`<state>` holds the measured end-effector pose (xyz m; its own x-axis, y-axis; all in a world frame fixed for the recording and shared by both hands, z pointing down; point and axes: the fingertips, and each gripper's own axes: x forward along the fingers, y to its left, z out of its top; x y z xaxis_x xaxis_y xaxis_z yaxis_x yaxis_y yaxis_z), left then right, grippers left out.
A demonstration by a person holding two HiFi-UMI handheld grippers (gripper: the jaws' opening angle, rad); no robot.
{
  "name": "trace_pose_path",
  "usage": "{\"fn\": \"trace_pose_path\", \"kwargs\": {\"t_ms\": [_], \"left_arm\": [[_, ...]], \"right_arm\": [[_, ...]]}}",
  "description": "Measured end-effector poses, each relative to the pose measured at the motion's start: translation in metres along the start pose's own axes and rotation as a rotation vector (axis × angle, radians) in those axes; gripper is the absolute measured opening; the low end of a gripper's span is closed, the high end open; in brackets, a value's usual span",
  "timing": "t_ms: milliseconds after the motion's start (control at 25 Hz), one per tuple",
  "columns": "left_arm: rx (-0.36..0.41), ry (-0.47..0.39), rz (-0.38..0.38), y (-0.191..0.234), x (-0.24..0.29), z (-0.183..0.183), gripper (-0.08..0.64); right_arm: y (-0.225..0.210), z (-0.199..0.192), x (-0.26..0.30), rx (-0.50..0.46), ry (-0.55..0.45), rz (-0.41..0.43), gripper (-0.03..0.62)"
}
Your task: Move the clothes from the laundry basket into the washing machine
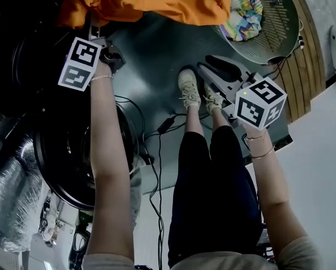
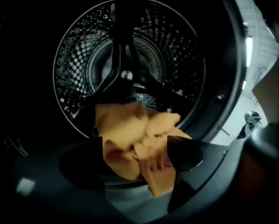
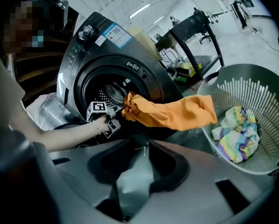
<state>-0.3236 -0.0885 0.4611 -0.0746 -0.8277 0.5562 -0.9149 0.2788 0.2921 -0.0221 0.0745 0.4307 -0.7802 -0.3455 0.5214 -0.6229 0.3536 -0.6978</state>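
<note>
Orange garment (image 3: pixel 172 112) strung sideways from the mouth of the washing machine (image 3: pixel 102 45) toward the laundry basket (image 3: pixel 251 85). Long axis door to basket: bunched end on the door lip, free end well outside, near the basket rim. Left tongs (image 2: pixel 134 141) right at the bunched end, jaws wide apart, cloth lying between them but not pinched. Drum (image 2: pixel 130 45) straight ahead, no other cloth visible in it. Probably the nearer hand for pushing the rest in. Right tongs (image 3: pixel 140 160) well apart from the garment, jaws part-way apart on nothing, closer to the basket. Inside the basket: 1 striped multicoloured cloth (image 3: pixel 240 134), nothing else visible.
</note>
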Motion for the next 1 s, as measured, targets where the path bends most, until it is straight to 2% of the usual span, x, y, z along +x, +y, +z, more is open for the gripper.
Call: {"fn": "trace_pose_path", "kwargs": {"t_ms": [200, 320, 520, 600, 720, 760, 800, 880, 1000], "left_arm": [[0.000, 0.105, -0.146, -0.062, -0.016, -0.067, 0.426], [-0.032, 0.185, -0.182, -0.091, -0.007, -0.106, 0.437], [-0.109, 0.231, -0.134, -0.092, 0.030, -0.133, 0.440], [-0.092, 0.220, -0.116, -0.085, 0.037, -0.132, 0.436], [-0.003, 0.218, -0.091, -0.073, 0.045, -0.129, 0.430], [0.021, 0.224, -0.069, -0.067, 0.047, -0.127, 0.406], [0.025, 0.231, -0.038, -0.059, 0.048, -0.124, 0.350], [0.007, 0.232, 0.012, -0.047, 0.047, -0.121, 0.187], [0.056, 0.218, -0.018, -0.046, 0.039, -0.117, 0.062]], "right_arm": [[0.004, -0.007, -0.002, 0.011, 0.001, 0.007, 0.133], [0.002, -0.010, -0.001, 0.019, 0.004, 0.008, 0.133], [-0.005, -0.008, -0.004, 0.016, -0.003, 0.005, 0.133], [-0.010, -0.009, -0.004, 0.015, 0.002, 0.005, 0.132], [-0.015, -0.015, 0.001, 0.020, 0.015, 0.003, 0.124], [-0.015, -0.016, 0.003, 0.024, 0.016, 0.004, 0.121], [-0.014, -0.016, 0.004, 0.027, 0.016, 0.006, 0.117], [-0.015, -0.017, 0.007, 0.030, 0.019, 0.008, 0.110], [-0.015, -0.021, 0.010, 0.034, 0.028, 0.009, 0.103]]}}
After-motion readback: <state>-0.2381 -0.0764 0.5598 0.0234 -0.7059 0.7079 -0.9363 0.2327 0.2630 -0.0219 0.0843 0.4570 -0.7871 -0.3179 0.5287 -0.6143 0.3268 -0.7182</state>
